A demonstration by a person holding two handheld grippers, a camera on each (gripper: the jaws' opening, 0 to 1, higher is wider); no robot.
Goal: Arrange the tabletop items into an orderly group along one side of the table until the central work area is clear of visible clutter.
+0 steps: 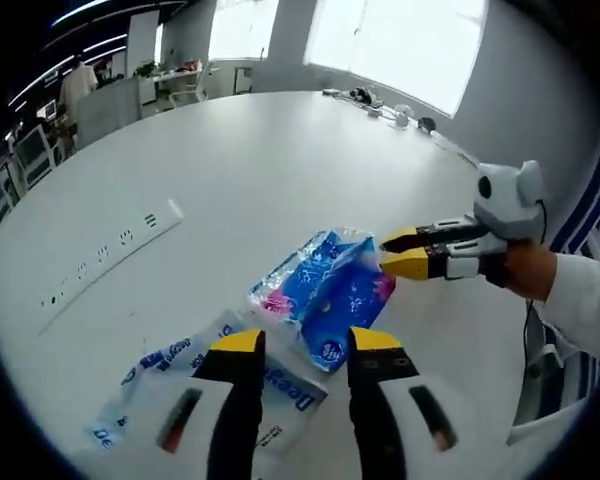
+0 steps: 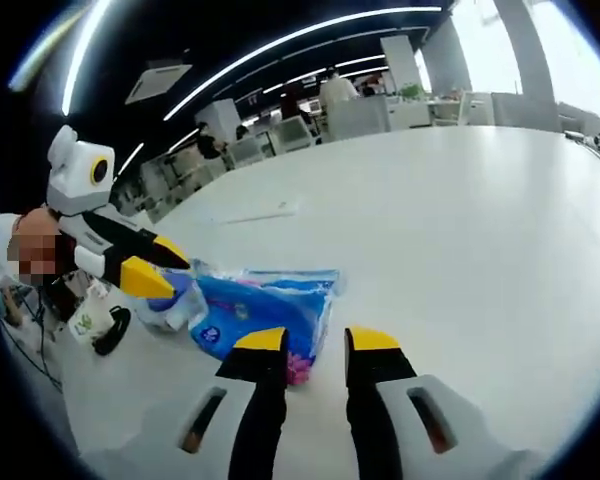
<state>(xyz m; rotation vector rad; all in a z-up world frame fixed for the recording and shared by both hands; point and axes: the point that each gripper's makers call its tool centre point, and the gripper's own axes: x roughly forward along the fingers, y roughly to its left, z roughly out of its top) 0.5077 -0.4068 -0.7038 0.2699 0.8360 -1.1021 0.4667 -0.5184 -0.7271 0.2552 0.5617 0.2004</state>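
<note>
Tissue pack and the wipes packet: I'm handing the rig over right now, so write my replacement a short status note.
Left gripper: jaws open, holding nothing, at the near end of the blue tissue pack.
Right gripper: at the pack's far side, tips close together; cannot tell whether it grips the wrapper.
Things: tissue pack lies flat on the white table; clear wipes packet beside it; white power strip farther out, apart.
Done: nothing grouped along a side yet.
Left: move the pack, packet and probably the strip to one edge.
</note>
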